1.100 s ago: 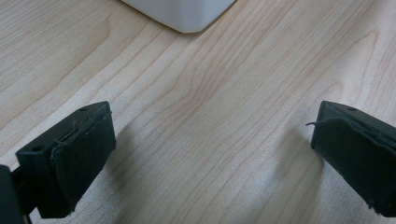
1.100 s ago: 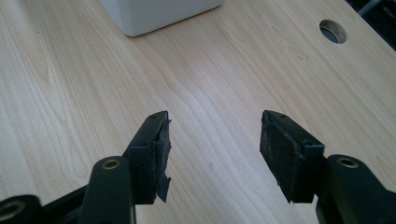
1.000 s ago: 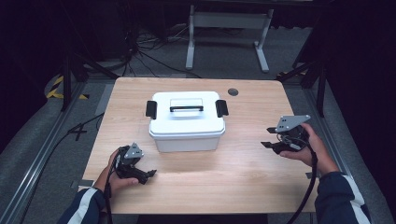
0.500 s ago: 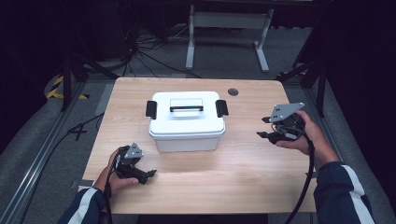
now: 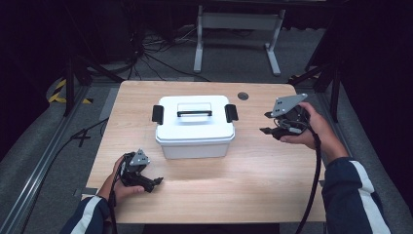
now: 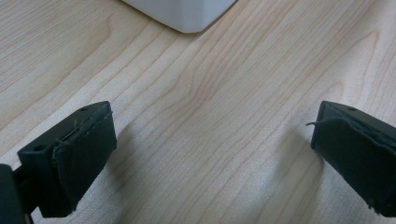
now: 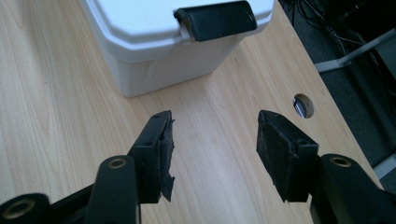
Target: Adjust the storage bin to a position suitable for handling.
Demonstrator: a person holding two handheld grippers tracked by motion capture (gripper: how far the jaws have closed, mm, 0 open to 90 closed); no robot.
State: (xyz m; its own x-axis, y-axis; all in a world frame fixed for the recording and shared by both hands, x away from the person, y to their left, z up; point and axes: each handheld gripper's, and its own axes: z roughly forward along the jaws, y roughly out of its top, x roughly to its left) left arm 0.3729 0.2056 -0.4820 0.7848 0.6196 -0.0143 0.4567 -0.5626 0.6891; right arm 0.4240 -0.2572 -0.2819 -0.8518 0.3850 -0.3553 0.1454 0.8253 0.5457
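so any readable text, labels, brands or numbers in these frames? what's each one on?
None readable.
White lidded box: plain lid, black latches, no print or label in any view.
Left gripper and right gripper: black jaws and grey plates, no lettering visible.
Table: bare wood grain and a cable hole, no marks.
Yellow-black hazard tape on the floor: stripes only, no words.

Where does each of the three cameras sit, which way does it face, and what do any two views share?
High view: above the table's near edge, looking forward and down; both forearms, left gripper, right gripper.
Left gripper view: low over the wooden table, between its open jaws; white box corner beyond.
Right gripper view: raised, facing the white storage box.
Shared: the box, its black latch, the table's cable hole.
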